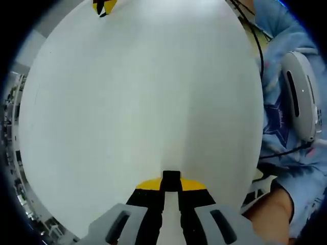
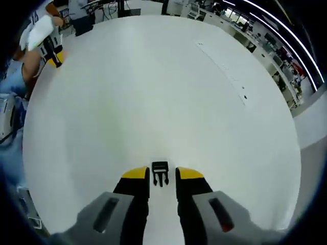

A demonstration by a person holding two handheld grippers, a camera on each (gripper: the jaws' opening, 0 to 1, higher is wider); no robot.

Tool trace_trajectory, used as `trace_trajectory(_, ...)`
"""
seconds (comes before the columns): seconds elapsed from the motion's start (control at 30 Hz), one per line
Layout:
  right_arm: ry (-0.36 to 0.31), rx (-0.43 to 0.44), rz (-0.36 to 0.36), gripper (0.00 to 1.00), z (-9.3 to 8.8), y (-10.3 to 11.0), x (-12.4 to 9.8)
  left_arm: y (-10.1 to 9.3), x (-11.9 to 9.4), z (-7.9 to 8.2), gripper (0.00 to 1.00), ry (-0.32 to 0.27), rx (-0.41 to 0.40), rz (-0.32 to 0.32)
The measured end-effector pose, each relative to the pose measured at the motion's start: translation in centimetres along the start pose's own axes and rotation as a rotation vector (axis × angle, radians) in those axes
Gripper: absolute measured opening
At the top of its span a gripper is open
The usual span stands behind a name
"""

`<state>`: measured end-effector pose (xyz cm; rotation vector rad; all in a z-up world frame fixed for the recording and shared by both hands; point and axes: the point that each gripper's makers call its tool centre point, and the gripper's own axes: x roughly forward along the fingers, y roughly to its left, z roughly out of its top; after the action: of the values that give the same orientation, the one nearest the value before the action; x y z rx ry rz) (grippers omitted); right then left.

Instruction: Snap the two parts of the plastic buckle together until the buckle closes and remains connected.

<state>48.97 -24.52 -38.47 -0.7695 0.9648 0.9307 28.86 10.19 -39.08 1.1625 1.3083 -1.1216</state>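
Note:
In the left gripper view, my left gripper (image 1: pixel 171 188) is shut on a black buckle part (image 1: pixel 171 177), a plain block that sticks out past the yellow-tipped jaws. Over the white table (image 1: pixel 138 102), the right gripper's yellow and black tip (image 1: pixel 102 6) shows at the far top edge. In the right gripper view, my right gripper (image 2: pixel 162 178) holds the other black buckle part (image 2: pixel 160 172), the pronged piece, between its jaws. The left gripper (image 2: pixel 51 48) appears far off at the upper left, held by a hand. The two parts are wide apart.
The round white table (image 2: pixel 168 87) has a thin seam line (image 2: pixel 225 71) toward its far right. A person in blue clothing (image 1: pixel 281 117) with a white device (image 1: pixel 301 97) stands at the table's edge. Benches with equipment (image 2: pixel 265 35) lie beyond.

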Motion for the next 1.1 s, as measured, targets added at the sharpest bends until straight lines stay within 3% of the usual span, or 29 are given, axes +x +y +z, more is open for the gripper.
trace_trajectory(0.27, -0.004, 0.075, 0.091, 0.19, -0.1, 0.7, 0.3, 0.0, 0.0, 0.1, 0.09, 0.006, 0.004, -0.003)
trace_trajectory(0.67, -0.033, 0.11, 0.087, 0.12, 0.1, 0.2, 0.2, 0.1, 0.0, 0.1, 0.09, 0.01, 0.0, -0.012)
trace_trajectory(1.1, -0.034, 0.06, 0.093, 0.12, 0.2, 1.2, -0.2, 0.0, -0.1, 0.1, 0.09, 0.021, -0.018, -0.013)
